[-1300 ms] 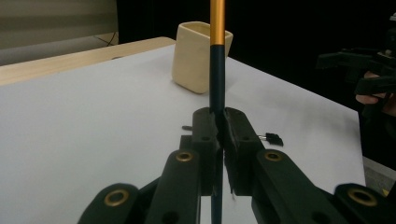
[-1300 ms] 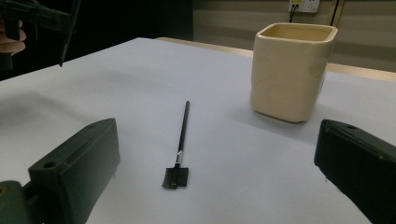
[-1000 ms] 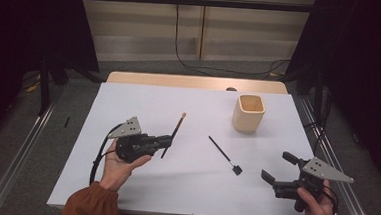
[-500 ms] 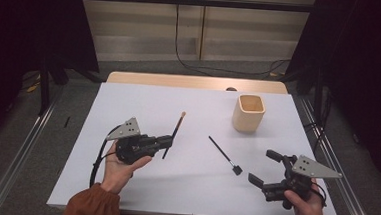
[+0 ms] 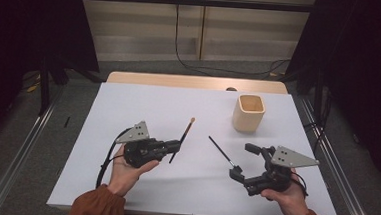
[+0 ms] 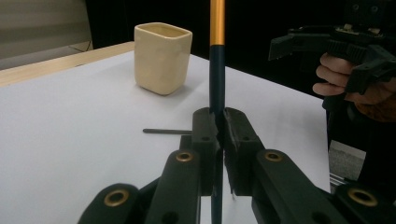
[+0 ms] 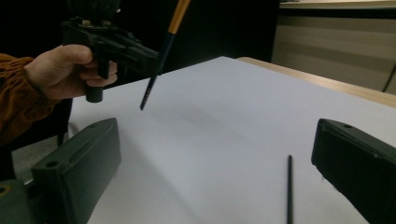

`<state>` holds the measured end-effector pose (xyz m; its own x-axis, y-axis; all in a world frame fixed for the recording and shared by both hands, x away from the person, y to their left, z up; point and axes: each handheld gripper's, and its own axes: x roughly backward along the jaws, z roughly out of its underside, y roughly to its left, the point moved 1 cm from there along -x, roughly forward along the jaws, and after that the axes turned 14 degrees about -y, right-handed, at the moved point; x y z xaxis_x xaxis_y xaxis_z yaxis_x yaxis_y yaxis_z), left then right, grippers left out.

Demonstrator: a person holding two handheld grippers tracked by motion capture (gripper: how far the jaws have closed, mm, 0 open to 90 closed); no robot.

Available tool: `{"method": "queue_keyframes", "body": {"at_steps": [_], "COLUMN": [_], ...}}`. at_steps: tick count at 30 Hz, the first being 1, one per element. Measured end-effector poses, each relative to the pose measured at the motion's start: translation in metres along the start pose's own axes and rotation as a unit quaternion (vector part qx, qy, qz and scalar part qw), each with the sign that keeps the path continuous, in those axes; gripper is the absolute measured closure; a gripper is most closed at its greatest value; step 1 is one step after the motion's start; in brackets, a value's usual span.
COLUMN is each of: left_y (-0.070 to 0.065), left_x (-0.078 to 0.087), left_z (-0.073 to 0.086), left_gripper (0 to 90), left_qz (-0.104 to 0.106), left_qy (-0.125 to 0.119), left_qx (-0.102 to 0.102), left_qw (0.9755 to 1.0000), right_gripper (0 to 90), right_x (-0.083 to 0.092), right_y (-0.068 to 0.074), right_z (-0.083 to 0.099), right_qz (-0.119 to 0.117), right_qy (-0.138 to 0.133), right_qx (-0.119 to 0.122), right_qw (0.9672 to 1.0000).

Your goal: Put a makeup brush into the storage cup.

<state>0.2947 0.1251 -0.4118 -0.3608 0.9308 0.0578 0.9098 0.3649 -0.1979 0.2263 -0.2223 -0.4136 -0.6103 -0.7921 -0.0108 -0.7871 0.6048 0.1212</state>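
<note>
Brushes look like the job here: your left gripper (image 5: 175,147), left of centre in the high view, is clamped on the dark handle of a gold-banded paintbrush (image 5: 182,138) held off the sheet, probably bound for the cream square cup (image 5: 249,112) at upper right. Your right gripper (image 5: 243,161) stands wide open around the second thin black brush (image 5: 221,151) lying flat at centre. White sheet (image 5: 153,103) covers a wooden table (image 5: 130,78), with dark curtains around.
</note>
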Motion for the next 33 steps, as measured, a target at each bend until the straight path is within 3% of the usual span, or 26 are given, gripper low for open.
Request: {"method": "queue_keyframes", "body": {"at_steps": [2,7,10,19,25,33], "left_y": [-0.001,-0.002,-0.002,-0.004,-0.003,-0.002], "left_x": [-0.002,-0.004,-0.006,-0.010,-0.010,-0.015], "left_z": [0.001,0.002,0.003,0.004,0.002,0.002], "left_gripper": [83.9,83.9,83.9,83.9,83.9,83.9], "left_qz": [0.001,-0.001,0.002,0.005,0.001,0.001], "left_qy": [0.003,0.002,0.000,0.002,-0.008,-0.015], "left_qx": [0.001,0.001,0.006,0.007,0.009,0.010], "left_qw": [1.0000,1.0000,1.0000,1.0000,0.9999,0.9998], "right_gripper": [0.8,1.2,1.2,6.1,9.7,14.8], "right_x": [-0.011,-0.023,-0.035,-0.062,-0.082,-0.097], "right_y": [0.007,0.010,0.013,0.009,0.006,0.002], "right_z": [-0.001,-0.004,-0.009,-0.018,-0.026,-0.032], "right_qz": [-0.019,-0.029,-0.043,-0.054,-0.059,-0.058], "right_qy": [0.005,0.004,0.003,0.001,-0.006,-0.012], "right_qx": [-0.002,-0.006,0.006,0.008,0.010,0.015], "right_qw": [0.9998,0.9996,0.9990,0.9985,0.9982,0.9981]}}
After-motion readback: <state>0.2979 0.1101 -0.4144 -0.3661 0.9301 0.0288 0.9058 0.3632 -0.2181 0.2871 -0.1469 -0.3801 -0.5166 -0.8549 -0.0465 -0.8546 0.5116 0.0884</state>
